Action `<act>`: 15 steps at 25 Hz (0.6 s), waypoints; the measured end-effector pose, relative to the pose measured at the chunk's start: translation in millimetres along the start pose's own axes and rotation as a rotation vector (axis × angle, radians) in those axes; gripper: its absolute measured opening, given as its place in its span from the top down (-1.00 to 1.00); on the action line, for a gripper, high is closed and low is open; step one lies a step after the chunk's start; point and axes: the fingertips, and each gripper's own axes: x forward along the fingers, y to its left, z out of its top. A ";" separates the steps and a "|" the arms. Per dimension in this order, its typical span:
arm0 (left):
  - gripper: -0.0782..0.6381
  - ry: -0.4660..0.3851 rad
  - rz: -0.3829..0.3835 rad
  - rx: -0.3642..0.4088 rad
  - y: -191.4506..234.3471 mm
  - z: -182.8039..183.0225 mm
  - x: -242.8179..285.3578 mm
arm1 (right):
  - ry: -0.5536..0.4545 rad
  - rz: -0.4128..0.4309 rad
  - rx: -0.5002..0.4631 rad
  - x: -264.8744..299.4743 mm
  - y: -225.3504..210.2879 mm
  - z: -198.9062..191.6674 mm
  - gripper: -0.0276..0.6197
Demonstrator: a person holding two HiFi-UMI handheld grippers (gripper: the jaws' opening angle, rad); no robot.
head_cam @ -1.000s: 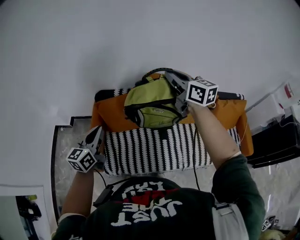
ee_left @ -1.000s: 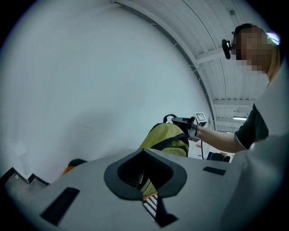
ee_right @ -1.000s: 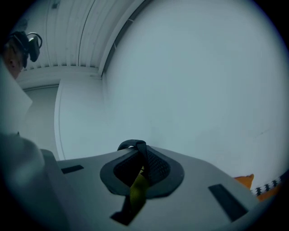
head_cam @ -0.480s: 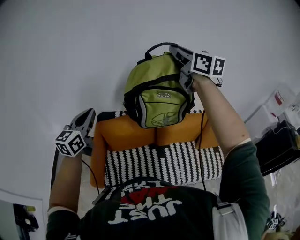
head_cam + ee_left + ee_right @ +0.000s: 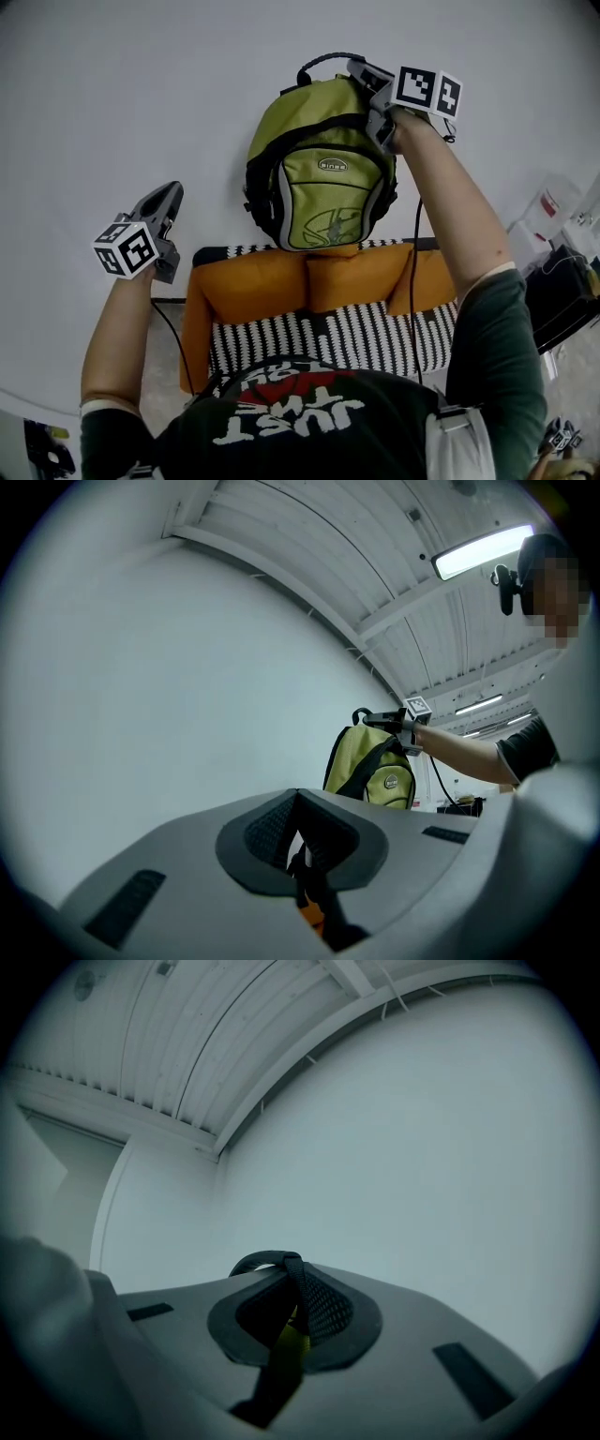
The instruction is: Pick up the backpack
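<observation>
Backpack (image 5: 323, 173) hanging from right gripper (image 5: 359, 71)
Your right gripper is clamped on the black top handle (image 5: 323, 63) at 12 o'clock; your left gripper (image 5: 170, 195), at 9 o'clock, is closed and empty.

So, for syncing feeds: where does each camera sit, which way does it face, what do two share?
Head view: on the person's head, facing steeply down at backpack and sofa; shows both forearms, left gripper, right gripper.
Left gripper view: on that gripper, facing up along shut jaws to wall, ceiling; shows the right arm.
Right gripper view: faces wall, ceiling; jaws clamp the backpack's handle.
Shared: backpack, in head and left gripper views.
</observation>
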 end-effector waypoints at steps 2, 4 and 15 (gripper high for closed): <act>0.76 -0.015 -0.001 0.001 1.4 0.9 -1.0 | -0.002 -0.004 -0.008 0.1 1.8 1.0 0.80; 0.76 -0.027 -0.003 0.001 2.6 1.0 -2.3 | 0.000 -0.007 -0.017 0.7 4.1 0.9 0.80; 0.76 -0.038 -0.015 0.005 13.3 -1.1 0.5 | 0.016 -0.031 -0.034 7.8 1.5 -0.3 0.80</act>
